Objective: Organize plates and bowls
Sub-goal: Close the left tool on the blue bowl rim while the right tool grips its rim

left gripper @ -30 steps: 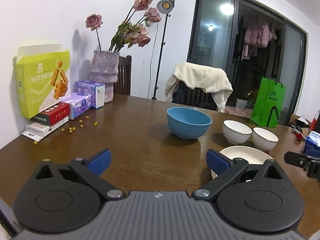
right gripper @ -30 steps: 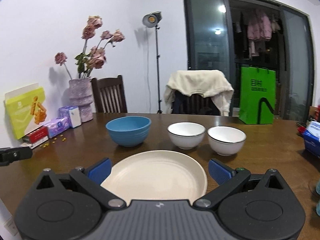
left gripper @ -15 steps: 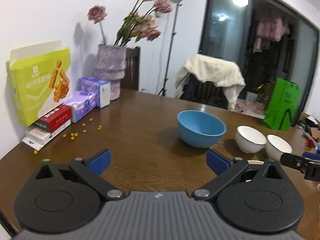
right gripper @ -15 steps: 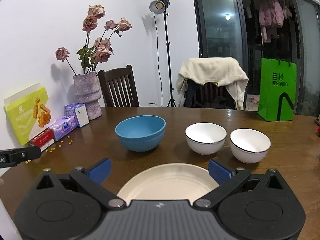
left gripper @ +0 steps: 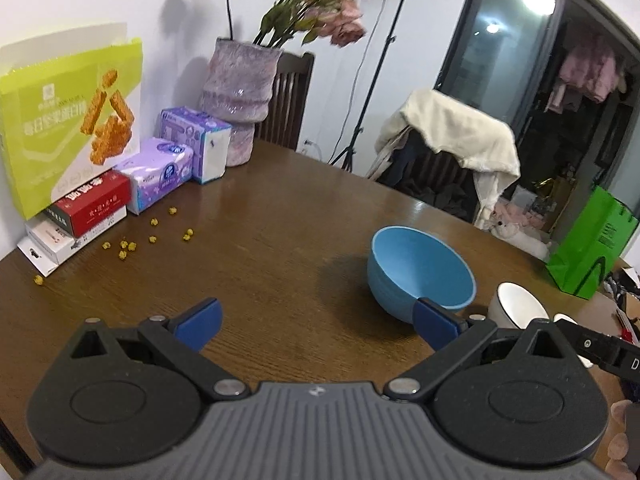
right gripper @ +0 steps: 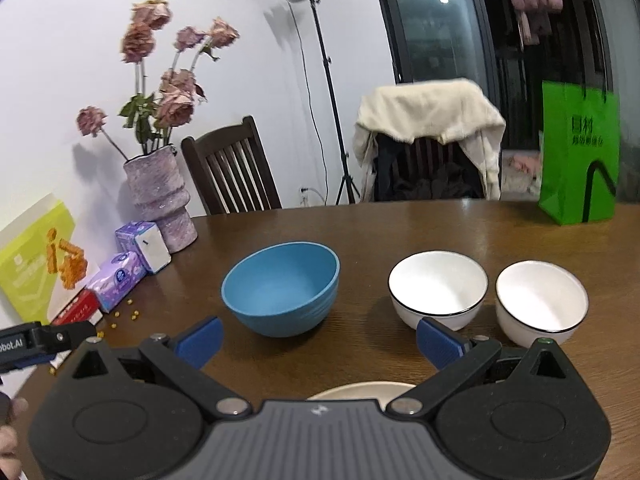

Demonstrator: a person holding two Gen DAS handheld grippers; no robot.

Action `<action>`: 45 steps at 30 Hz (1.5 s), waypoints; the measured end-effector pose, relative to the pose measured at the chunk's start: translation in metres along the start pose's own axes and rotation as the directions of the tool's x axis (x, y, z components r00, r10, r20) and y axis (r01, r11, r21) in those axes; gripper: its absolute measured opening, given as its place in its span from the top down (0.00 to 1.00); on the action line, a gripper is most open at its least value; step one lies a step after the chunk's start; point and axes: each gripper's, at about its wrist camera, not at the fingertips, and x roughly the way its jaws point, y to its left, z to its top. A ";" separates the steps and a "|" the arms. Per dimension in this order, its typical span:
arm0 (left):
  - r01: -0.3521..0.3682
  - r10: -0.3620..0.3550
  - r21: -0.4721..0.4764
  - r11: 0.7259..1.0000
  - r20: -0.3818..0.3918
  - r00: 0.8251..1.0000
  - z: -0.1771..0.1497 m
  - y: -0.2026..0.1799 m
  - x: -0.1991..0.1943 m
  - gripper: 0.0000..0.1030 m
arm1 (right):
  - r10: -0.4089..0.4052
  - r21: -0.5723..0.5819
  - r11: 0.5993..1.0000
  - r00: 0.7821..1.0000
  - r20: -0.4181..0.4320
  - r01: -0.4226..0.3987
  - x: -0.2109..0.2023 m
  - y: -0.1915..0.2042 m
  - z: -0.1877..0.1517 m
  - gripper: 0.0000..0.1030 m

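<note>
Both tools have risen and pulled back; the plate [right gripper: 362, 390] now barely shows. My left tool [left gripper: 316, 320] and right tool [right gripper: 318, 340] gape wide, empty. Reaching toward twelve o'clock, I might knock the blue bowl [right gripper: 282, 288] into the white bowl [right gripper: 438, 288].

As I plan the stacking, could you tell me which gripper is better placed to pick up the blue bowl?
Left, probably. The left gripper is open, with one fingertip beside the blue bowl. The right gripper hovers over the plate.

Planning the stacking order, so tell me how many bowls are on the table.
3: a blue bowl on the left, a white bowl beside it in the middle, and a second white bowl on the right. None looks hidden.
</note>
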 end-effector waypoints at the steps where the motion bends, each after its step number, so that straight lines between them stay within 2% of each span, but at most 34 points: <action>1: -0.002 0.002 -0.006 1.000 -0.012 1.000 0.003 0.000 0.005 0.00 | 0.001 0.011 1.000 1.000 -0.010 -0.001 0.005 -0.002 0.003 0.00; 10: 0.018 -0.020 -0.023 1.000 -0.088 0.996 0.030 -0.009 0.046 0.00 | -0.061 0.057 0.996 0.995 -0.077 0.066 0.050 -0.006 0.024 0.00; 17: 0.027 -0.034 -0.052 0.998 -0.136 0.990 0.051 -0.021 0.077 0.00 | -0.077 0.087 0.992 0.991 -0.107 0.087 0.079 -0.007 0.038 0.00; 22: -0.016 0.008 -0.041 0.999 -0.176 0.984 0.062 -0.030 0.102 0.00 | -0.070 0.116 0.989 0.988 -0.138 0.087 0.097 -0.008 0.045 0.00; 25: -0.015 0.003 -0.057 0.998 -0.197 0.980 0.071 -0.034 0.115 0.00 | -0.079 0.123 0.988 0.986 -0.145 0.097 0.109 -0.008 0.050 0.01; 31: -0.026 0.013 -0.055 0.998 -0.226 0.974 0.080 -0.038 0.145 0.00 | -0.091 0.124 0.986 0.982 -0.166 0.113 0.131 -0.005 0.053 0.14; 34: -0.037 0.026 -0.042 0.998 -0.234 0.972 0.083 -0.039 0.160 0.00 | -0.093 0.111 0.987 0.980 -0.178 0.114 0.142 0.000 0.054 0.30; 36: -0.007 -0.002 -0.034 0.999 -0.271 0.963 0.083 -0.040 0.173 0.01 | -0.093 0.102 0.988 0.978 -0.188 0.114 0.149 0.003 0.054 0.35; 39: 0.045 -0.050 -0.023 0.999 -0.315 0.948 0.081 -0.042 0.189 0.12 | -0.111 0.081 0.988 0.973 -0.205 0.129 0.159 0.008 0.054 0.40; 42: 0.042 -0.044 -0.016 0.999 -0.338 0.940 0.078 -0.041 0.200 0.22 | -0.137 0.071 0.985 0.966 -0.221 0.156 0.169 0.010 0.054 0.46; 44: 0.055 -0.059 -0.023 0.998 -0.362 0.930 0.076 -0.039 0.207 0.33 | -0.153 0.067 0.983 0.959 -0.237 0.173 0.175 0.010 0.053 0.55; 45: 0.062 -0.067 -0.025 0.998 -0.367 0.928 0.075 -0.039 0.209 0.36 | -0.155 0.070 0.982 0.957 -0.244 0.177 0.178 0.010 0.052 0.58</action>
